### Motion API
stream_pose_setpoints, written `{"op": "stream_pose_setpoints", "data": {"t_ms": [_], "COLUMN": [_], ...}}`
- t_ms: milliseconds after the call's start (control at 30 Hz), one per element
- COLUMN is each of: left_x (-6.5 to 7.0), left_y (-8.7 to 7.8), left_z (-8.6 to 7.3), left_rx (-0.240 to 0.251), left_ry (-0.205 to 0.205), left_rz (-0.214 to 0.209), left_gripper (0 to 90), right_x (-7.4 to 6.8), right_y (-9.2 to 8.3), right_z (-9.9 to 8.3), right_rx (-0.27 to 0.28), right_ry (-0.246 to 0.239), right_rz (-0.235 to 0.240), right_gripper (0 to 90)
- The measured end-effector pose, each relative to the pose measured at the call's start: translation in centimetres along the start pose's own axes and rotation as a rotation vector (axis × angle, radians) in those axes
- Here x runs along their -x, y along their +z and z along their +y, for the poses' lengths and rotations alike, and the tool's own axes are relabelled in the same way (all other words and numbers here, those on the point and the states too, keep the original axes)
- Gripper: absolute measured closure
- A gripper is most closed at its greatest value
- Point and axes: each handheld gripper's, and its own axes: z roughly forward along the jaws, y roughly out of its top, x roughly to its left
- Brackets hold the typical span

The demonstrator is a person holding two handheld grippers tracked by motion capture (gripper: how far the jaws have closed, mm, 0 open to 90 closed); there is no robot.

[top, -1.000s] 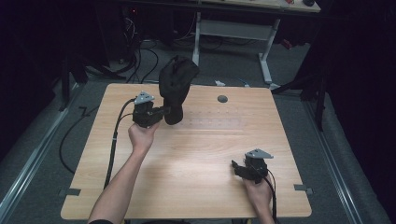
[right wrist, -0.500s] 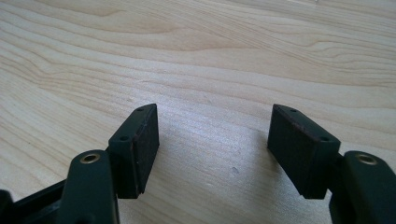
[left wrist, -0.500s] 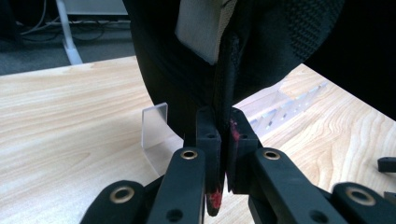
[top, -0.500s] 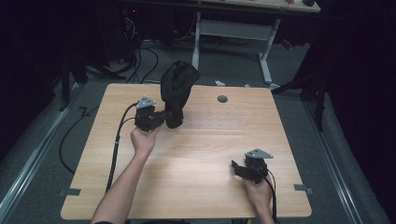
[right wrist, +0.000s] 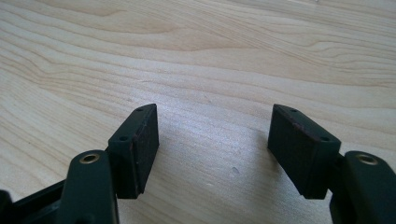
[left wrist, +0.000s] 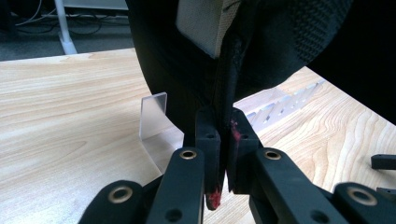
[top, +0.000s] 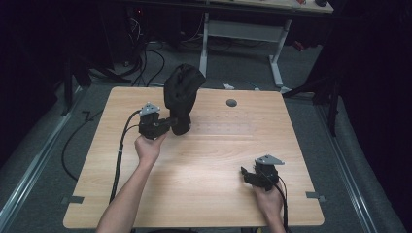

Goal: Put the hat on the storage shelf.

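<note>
Wooden table (top: 204, 160), grey floor (top: 359, 160) (dark surroundings).

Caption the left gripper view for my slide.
Left gripper pinching a black fabric bag's seam above the light wooden table.

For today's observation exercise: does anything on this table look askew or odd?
The black bag stands crumpled and leaning, pinched by the left gripper at a seam. Red smears mark that gripper's pads. The right gripper rests open on the table.

Wooden table (top: 204, 160), grey cap (top: 231, 103), clear stand (left wrist: 154, 114).
</note>
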Motion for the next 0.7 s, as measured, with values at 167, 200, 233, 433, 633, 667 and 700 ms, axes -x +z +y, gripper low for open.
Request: {"op": "stream_pose_setpoints", "data": {"t_ms": [167,200,233,433,633,667,700], "left_x": [0.0,0.1,0.1,0.4,0.4,0.4,0.4], "left_y": [-0.2,-0.3,-0.3,-0.7,-1.0,-1.2,-1.2], "left_z": [-0.1,-0.1,0.0,-0.1,-0.1,-0.2,-0.2], "left_rx": [-0.012,-0.016,-0.021,-0.044,-0.048,-0.045,-0.045], "left_ry": [0.014,0.015,0.017,0.037,0.035,0.024,0.024], "left_rz": [0.022,0.025,0.029,0.054,0.052,0.052,0.052], "left_gripper": [77.3,74.0,70.4,55.9,49.5,48.8,48.5], "right_x": [0.0,0.0,0.0,0.0,0.0,0.0,0.0], "right_y": [0.0,0.0,0.0,0.0,0.0,0.0,0.0], "right_z": [0.0,0.0,0.0,0.0,0.0,0.0,0.0], "right_rx": [0.001,0.001,0.001,0.001,0.0,0.001,0.001], "right_ry": [0.004,0.006,0.005,0.004,0.002,0.002,0.002], "right_rz": [0.0,0.001,0.0,0.0,-0.001,-0.001,-0.001], "right_gripper": [34.0,34.0,34.0,33.9,33.9,33.9,33.9]}}
